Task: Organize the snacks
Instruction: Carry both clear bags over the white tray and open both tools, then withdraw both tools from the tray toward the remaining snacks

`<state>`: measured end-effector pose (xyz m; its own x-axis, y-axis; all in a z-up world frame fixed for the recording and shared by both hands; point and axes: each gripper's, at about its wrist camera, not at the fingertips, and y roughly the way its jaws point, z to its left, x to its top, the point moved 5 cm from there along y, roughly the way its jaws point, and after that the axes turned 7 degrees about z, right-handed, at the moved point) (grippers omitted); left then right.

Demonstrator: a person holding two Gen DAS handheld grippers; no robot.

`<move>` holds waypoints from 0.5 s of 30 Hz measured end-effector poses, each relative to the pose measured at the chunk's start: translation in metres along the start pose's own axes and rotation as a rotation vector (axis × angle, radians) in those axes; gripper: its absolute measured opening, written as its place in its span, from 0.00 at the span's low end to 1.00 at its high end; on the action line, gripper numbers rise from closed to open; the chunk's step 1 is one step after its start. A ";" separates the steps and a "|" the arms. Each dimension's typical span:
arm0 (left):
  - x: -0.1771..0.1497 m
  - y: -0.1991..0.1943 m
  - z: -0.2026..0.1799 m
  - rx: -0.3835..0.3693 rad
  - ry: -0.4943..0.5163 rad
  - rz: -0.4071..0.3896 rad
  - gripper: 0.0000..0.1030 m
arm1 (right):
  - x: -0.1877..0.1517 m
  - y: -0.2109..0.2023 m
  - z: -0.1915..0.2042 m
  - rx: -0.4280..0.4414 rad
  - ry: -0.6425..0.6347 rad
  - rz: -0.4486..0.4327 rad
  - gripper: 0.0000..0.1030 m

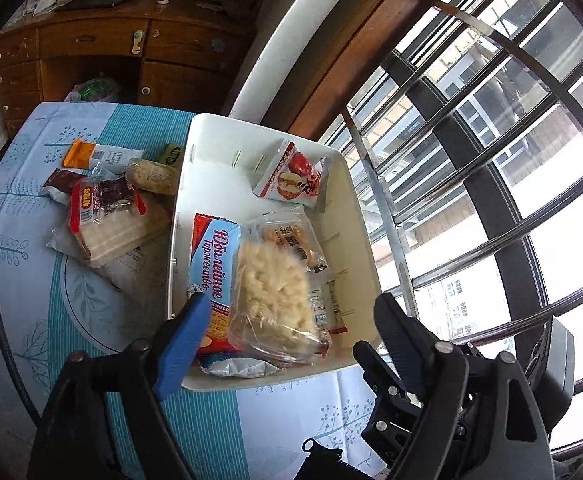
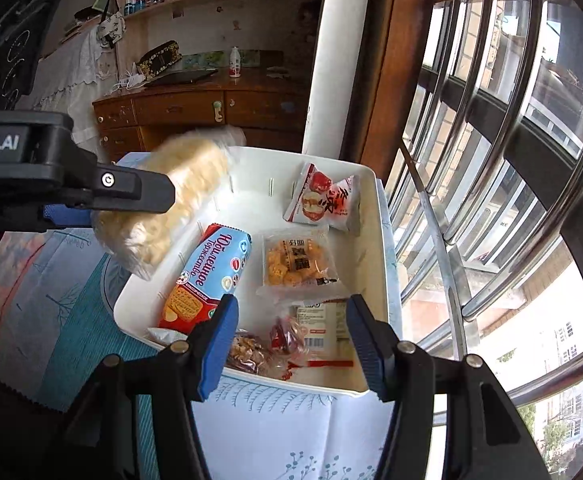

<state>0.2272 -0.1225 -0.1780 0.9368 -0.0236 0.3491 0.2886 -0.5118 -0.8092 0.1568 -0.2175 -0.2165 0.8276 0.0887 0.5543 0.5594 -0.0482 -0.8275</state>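
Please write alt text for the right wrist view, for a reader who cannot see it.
The open right tongs hang empty over a white bin of packaged snacks. The left tongs enter from the left with a blurred puffed rice pack at the tips.

Table covered with a blue and white patterned tablecloth (image 1: 27,280), leaf and branch print. A white plastic bin (image 1: 355,208) sits on it at the window side, snacks inside. Left of the bin, loose packets lie on the cloth: an orange-ended wrapper (image 1: 91,155), a dark brown packet (image 1: 61,182), a clear pack of wafers (image 1: 107,220), a pale puffed snack roll (image 1: 151,176), a small green packet (image 1: 171,155).
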 end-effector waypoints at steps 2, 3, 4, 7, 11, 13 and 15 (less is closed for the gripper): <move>0.001 -0.001 0.001 0.013 0.000 -0.002 0.85 | -0.002 0.005 -0.004 0.008 0.026 0.024 0.55; 0.001 -0.001 0.003 0.020 -0.003 0.002 0.85 | -0.003 0.005 -0.006 0.011 0.038 0.029 0.55; 0.001 0.000 0.006 0.026 -0.008 0.007 0.85 | -0.004 0.006 -0.007 0.012 0.047 0.033 0.55; 0.000 0.000 0.014 0.032 -0.029 0.016 0.85 | -0.006 0.008 -0.010 0.015 0.070 0.047 0.55; -0.001 -0.004 0.023 0.051 -0.035 0.021 0.85 | -0.009 0.010 -0.008 0.026 0.094 0.069 0.55; -0.001 -0.007 0.025 0.054 -0.027 0.021 0.85 | -0.009 0.011 -0.006 0.024 0.101 0.076 0.55; -0.003 -0.010 0.030 0.066 -0.018 0.021 0.85 | -0.008 0.011 -0.004 0.024 0.108 0.083 0.55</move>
<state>0.2276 -0.0917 -0.1845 0.9459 -0.0180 0.3241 0.2811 -0.4534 -0.8458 0.1564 -0.2225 -0.2298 0.8717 -0.0221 0.4895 0.4889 -0.0265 -0.8719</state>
